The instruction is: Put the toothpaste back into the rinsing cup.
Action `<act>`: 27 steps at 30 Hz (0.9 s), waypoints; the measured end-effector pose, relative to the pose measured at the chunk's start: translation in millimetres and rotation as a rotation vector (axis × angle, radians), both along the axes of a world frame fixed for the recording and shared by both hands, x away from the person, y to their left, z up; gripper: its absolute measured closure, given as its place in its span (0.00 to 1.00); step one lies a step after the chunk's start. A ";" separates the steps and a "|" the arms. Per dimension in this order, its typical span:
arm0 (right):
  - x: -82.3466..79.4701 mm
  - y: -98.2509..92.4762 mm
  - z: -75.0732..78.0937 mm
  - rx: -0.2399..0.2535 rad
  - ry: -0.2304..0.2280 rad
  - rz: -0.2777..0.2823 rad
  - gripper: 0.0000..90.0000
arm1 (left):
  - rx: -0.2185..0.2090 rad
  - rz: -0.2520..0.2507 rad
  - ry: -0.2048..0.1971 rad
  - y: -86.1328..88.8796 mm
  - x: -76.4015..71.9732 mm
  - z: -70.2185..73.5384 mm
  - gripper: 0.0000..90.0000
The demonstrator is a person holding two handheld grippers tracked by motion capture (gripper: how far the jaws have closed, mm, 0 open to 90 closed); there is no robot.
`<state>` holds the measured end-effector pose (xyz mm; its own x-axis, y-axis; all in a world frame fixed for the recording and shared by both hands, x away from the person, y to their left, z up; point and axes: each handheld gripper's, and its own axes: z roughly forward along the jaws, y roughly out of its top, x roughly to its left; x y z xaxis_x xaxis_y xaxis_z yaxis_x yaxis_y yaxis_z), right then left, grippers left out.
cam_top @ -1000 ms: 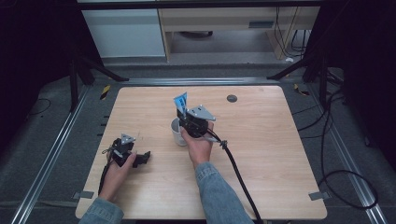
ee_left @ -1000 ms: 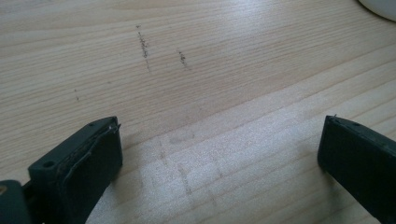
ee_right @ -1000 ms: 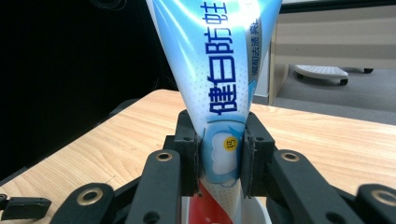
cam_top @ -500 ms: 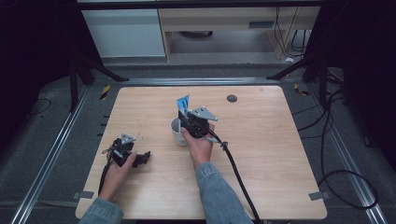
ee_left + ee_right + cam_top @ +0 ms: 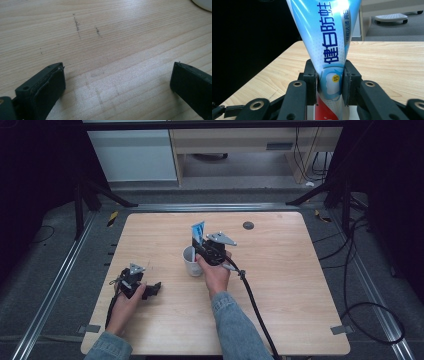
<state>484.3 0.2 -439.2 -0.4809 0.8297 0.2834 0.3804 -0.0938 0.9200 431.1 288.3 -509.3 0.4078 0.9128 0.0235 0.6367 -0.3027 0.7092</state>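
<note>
your right claw [image 5: 329, 86] has just eased slightly yet grips the toothpaste tube [image 5: 327, 42] above the white cup [image 5: 191, 261]; your left claw [image 5: 117, 82] rests open at the worktop's [image 5: 300, 285] eight o'clock.

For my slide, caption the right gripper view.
Right gripper jaws clamp a blue toothpaste tube upright above the wooden table.

The high view is dim at its edges: the floor and both upper corners sink into near black, while the pale wooden tabletop [image 5: 300, 285] in the centre is evenly lit from above, with soft, short shadows. The left gripper view is sharp on the wood grain, with a pale sheen at lower centre. In the right gripper view, glare whitens the top of the glossy blue-and-white toothpaste tube [image 5: 329, 50]; the left background is black.
</note>
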 end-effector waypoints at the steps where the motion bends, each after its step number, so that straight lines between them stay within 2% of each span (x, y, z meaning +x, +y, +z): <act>1: 0.0 -0.2 0.1 0.001 0.002 0.000 0.76 | 0.000 0.000 0.000 0.0 0.0 0.0 0.00; 18: 1.4 -2.4 1.0 -0.023 0.020 -0.004 0.65 | 0.000 0.000 0.000 0.0 0.1 0.0 0.00; 27: 2.0 -2.5 1.3 -0.031 0.026 -0.003 0.64 | 0.000 -0.001 0.000 0.0 0.2 0.0 0.00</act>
